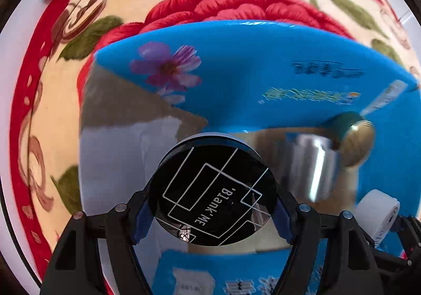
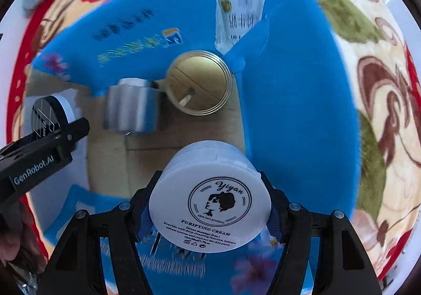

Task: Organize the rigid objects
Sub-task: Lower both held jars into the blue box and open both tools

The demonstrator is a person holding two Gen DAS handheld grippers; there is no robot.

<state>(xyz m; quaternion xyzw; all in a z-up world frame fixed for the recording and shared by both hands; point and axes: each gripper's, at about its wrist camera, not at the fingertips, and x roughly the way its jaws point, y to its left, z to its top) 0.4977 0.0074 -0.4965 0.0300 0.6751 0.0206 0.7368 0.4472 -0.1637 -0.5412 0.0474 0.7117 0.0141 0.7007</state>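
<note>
My left gripper [image 1: 213,216] is shut on a round black jar [image 1: 213,195] with "Blank ME" on its lid, the blue pads pressing on its two sides. My right gripper [image 2: 210,216] is shut on a white cream jar [image 2: 210,203] labelled "Yiyan Purifying Cream". Both hang over an open blue cardboard box [image 2: 302,110]. On the box's brown floor stand a silver cylindrical jar [image 2: 131,108] and a gold-lidded jar [image 2: 200,84]. The right wrist view also shows the left gripper [image 2: 60,126] with the black jar [image 2: 50,113] at the left edge.
The box [image 1: 263,63] lies on a cream blanket [image 1: 65,110] with red flowers and green leaves. Its blue flaps are spread outward on all sides. A white label [image 2: 239,16] is stuck on the far flap. The white jar [image 1: 379,213] shows at the left wrist view's lower right.
</note>
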